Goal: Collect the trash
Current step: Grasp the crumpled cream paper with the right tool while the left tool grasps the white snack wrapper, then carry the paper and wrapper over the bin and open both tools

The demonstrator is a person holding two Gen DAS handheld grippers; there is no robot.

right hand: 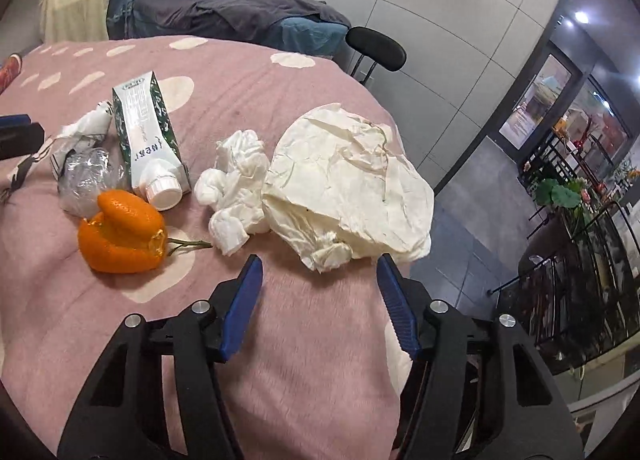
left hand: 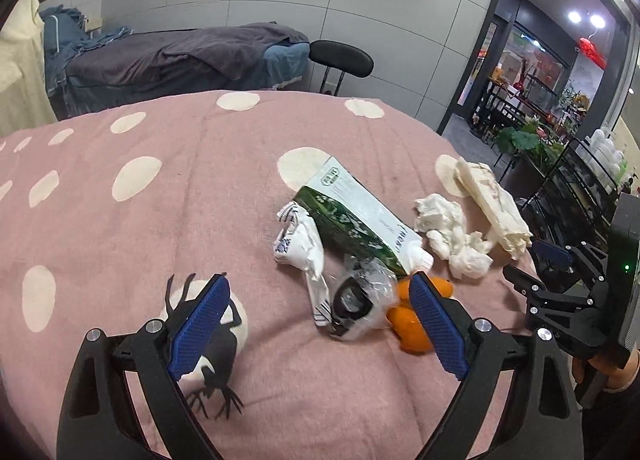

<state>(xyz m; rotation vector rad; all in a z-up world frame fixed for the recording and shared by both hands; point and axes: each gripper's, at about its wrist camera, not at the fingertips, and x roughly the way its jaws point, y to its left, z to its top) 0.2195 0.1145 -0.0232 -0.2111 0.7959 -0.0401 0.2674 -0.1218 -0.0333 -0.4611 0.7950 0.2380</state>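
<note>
Trash lies on a pink dotted cloth (left hand: 120, 228): a green-and-white carton (left hand: 360, 216) (right hand: 148, 132), a crumpled white wrapper (left hand: 304, 248), a clear plastic cup (left hand: 356, 300) (right hand: 86, 176), orange peel (left hand: 412, 324) (right hand: 120, 236), white tissues (left hand: 452, 236) (right hand: 236, 188) and a large cream paper (left hand: 492, 204) (right hand: 348, 188). My left gripper (left hand: 320, 296) is open, its fingers either side of the cup. My right gripper (right hand: 318, 272) is open and empty, just short of the cream paper.
A white patch with a black stag print (left hand: 212, 344) on the cloth lies under the left finger. The table edge drops off at right (right hand: 404, 260). Behind stand a covered bed (left hand: 180, 56), a black stool (left hand: 340, 60) and metal racks (right hand: 580, 260).
</note>
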